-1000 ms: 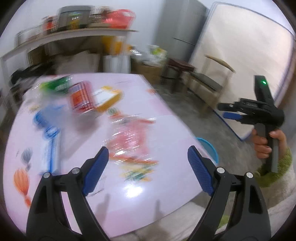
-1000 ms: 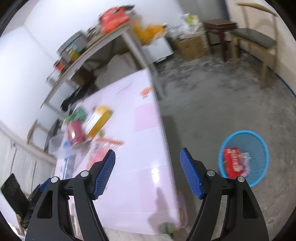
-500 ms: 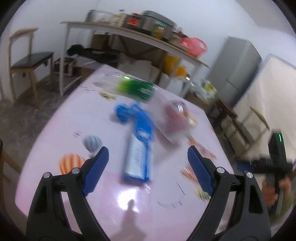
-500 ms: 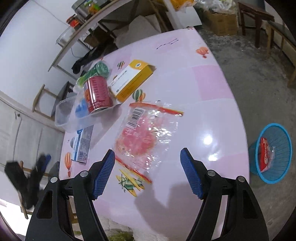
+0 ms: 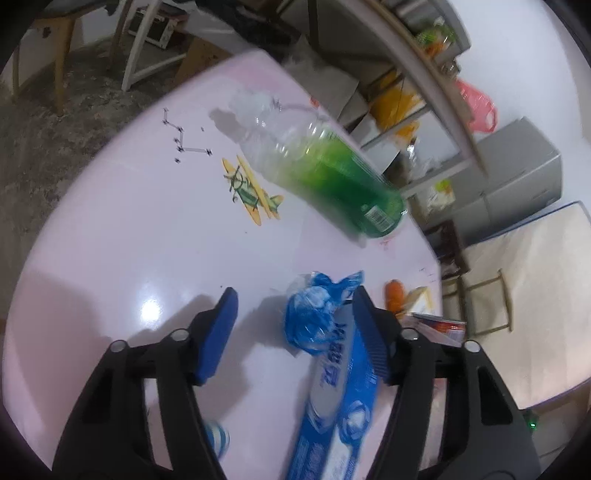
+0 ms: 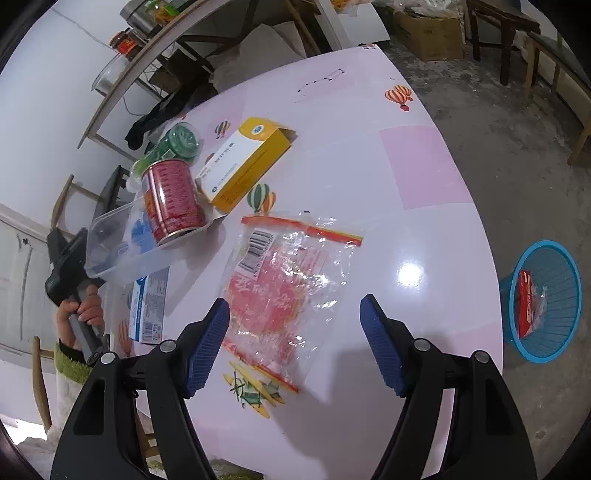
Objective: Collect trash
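My left gripper (image 5: 295, 314) is open just above the pink table (image 5: 129, 240), its jaws around a crumpled blue wrapper (image 5: 314, 317) on the end of a blue-white carton (image 5: 332, 406). A clear bottle with a green label (image 5: 317, 166) lies beyond. My right gripper (image 6: 295, 328) is open over a clear bag with red print (image 6: 284, 280). Further off lie a yellow box (image 6: 247, 162), a red can (image 6: 171, 195) in a clear tub (image 6: 122, 243), and the green bottle (image 6: 177, 144). A blue basket (image 6: 543, 299) on the floor holds a red wrapper (image 6: 526, 302).
The left hand and its gripper handle (image 6: 74, 280) show at the table's left edge. Chairs (image 6: 554, 66), a cardboard box (image 6: 432, 33) and a shelf table (image 6: 166, 48) stand beyond. A fridge (image 5: 517, 177) and a mattress (image 5: 535, 295) stand behind.
The left gripper has swung left and dropped close to the blue wrapper and carton. The right gripper has come in low over the clear red bag. Both stay open.
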